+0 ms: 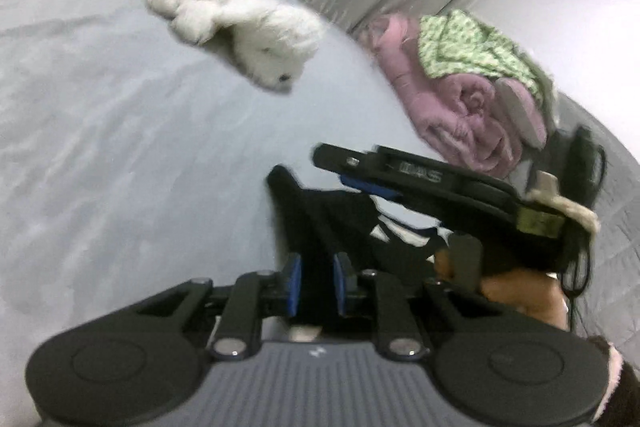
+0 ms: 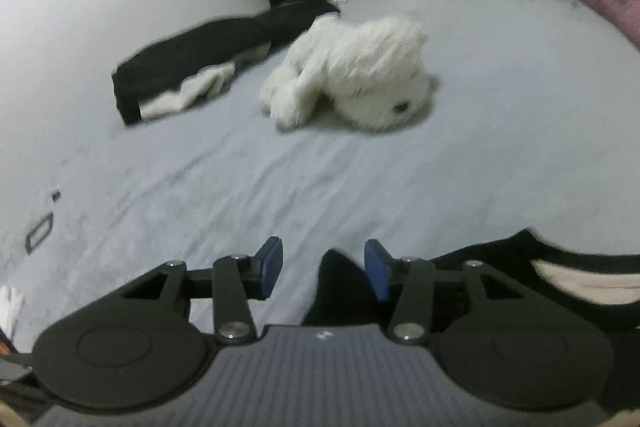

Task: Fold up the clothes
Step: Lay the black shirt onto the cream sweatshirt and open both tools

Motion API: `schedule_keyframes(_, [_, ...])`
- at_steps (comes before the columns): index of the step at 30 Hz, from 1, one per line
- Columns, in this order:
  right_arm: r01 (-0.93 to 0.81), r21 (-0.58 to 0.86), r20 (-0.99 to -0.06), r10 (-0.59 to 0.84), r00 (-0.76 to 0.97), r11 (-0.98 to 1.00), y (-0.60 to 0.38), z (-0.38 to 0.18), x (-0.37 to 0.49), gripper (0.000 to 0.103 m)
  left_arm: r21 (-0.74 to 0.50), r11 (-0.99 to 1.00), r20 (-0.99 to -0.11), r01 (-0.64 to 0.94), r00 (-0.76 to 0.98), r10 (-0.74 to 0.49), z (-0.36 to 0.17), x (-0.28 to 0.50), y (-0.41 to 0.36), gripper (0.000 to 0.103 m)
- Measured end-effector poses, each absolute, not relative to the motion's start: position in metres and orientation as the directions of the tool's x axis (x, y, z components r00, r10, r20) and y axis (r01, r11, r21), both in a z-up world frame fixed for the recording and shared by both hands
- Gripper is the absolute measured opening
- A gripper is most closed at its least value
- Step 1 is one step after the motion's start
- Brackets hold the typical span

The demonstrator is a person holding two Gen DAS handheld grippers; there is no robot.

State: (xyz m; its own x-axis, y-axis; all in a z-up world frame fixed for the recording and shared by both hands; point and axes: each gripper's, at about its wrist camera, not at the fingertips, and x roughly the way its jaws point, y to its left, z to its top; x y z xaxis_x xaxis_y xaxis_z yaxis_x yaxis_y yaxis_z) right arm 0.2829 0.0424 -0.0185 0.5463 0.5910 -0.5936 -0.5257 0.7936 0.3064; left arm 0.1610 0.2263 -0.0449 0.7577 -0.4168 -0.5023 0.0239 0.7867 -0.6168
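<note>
Your left gripper (image 1: 316, 283) had its fingers nearly closed, pinching a fold of the black garment (image 1: 320, 215) on the bed (image 1: 120, 147). Your right gripper (image 2: 323, 269) stood half open, gripping nothing; the garment's corner poked up between its fingers, beside the right pad.

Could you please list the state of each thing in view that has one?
left gripper: shut on black garment
right gripper: open, black garment between its pads
white plush toy: lying on bed
pink blanket: rolled up
</note>
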Motion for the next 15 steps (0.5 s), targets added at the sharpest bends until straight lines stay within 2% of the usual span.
schedule_keyframes(4, [-0.495,0.28,-0.581,0.556,0.594,0.822,-0.004,-0.009,0.272,0.05,-0.599,0.799,-0.487,0.057,0.766,-0.42,-0.049,0.164,0.203,0.016])
schedule_keyframes(7, [-0.463,0.235,-0.589,0.504,0.632,0.855,-0.045,-0.01,0.26,0.05,-0.548,0.835,-0.542,0.052,0.738,-0.402,-0.06,0.173,0.188,0.016])
schedule_keyframes(9, [-0.426,0.212,-0.598,0.462,0.655,0.879,-0.077,-0.017,0.253,0.05,-0.451,0.893,-0.629,0.014,0.705,-0.328,-0.07,0.177,0.179,0.017])
schedule_keyframes(15, [-0.203,0.138,-0.667,0.243,0.704,0.969,-0.177,-0.054,0.237,0.05,-0.414,0.91,-0.648,-0.012,0.706,-0.286,-0.065,0.174,0.181,0.017])
